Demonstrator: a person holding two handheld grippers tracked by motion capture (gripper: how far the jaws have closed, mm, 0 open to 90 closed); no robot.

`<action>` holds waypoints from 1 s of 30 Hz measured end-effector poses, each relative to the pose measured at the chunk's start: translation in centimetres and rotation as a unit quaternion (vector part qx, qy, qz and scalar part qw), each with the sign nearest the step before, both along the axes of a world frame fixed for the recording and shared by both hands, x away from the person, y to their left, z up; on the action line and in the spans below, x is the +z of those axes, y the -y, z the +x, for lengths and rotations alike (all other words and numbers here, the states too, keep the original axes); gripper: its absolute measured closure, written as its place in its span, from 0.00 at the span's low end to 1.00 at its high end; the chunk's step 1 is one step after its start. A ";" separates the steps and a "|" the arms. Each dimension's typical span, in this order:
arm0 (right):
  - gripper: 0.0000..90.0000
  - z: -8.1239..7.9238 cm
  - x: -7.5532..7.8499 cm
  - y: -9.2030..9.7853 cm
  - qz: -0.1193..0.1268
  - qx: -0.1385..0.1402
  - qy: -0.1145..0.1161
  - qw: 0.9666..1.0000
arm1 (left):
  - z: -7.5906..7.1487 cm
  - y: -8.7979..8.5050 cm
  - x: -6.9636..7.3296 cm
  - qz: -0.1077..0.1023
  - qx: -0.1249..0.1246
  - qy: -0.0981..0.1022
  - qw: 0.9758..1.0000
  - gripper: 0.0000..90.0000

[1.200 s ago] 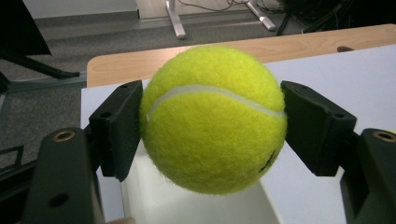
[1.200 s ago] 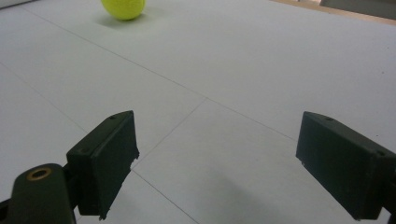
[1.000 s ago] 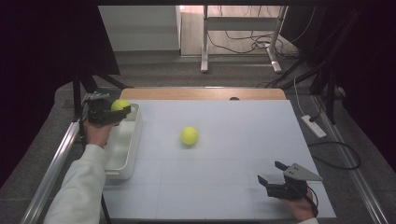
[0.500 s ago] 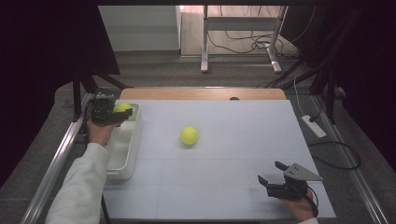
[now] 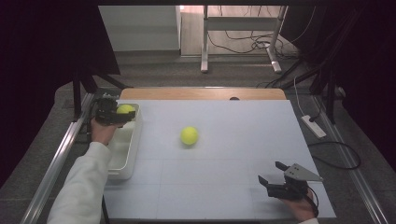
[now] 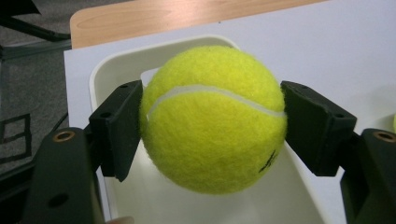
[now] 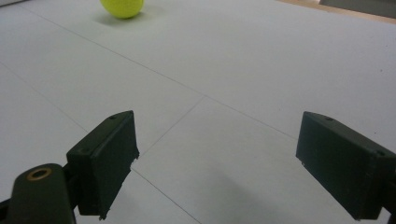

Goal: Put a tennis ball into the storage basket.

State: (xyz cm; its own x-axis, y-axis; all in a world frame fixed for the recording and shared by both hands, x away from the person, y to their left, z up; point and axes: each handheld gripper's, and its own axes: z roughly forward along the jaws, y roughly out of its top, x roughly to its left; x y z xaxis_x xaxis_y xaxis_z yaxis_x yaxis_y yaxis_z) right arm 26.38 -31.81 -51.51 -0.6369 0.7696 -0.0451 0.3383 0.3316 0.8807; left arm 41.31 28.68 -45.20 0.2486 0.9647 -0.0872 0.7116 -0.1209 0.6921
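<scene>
Two tennis balls (image 5: 125, 109) (image 5: 189, 135), one tray (image 5: 122, 161)

The person wears a white long sleeve (image 5: 77, 186) on the left arm, and each hand-held gripper, left (image 5: 122, 115) and right (image 5: 273, 173), is black with blocky rectangular pads (image 7: 343, 163) showing small screw holes, a brass-ringed hole (image 7: 38, 174), and, on the right one, a grey three-cornered plate (image 5: 302, 172).
</scene>
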 end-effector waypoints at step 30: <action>0.14 0.0 0.0 0.0 0.000 0.001 0.001 1.000 | -0.2 -0.2 0.3 -0.015 0.008 0.018 1.000 0.19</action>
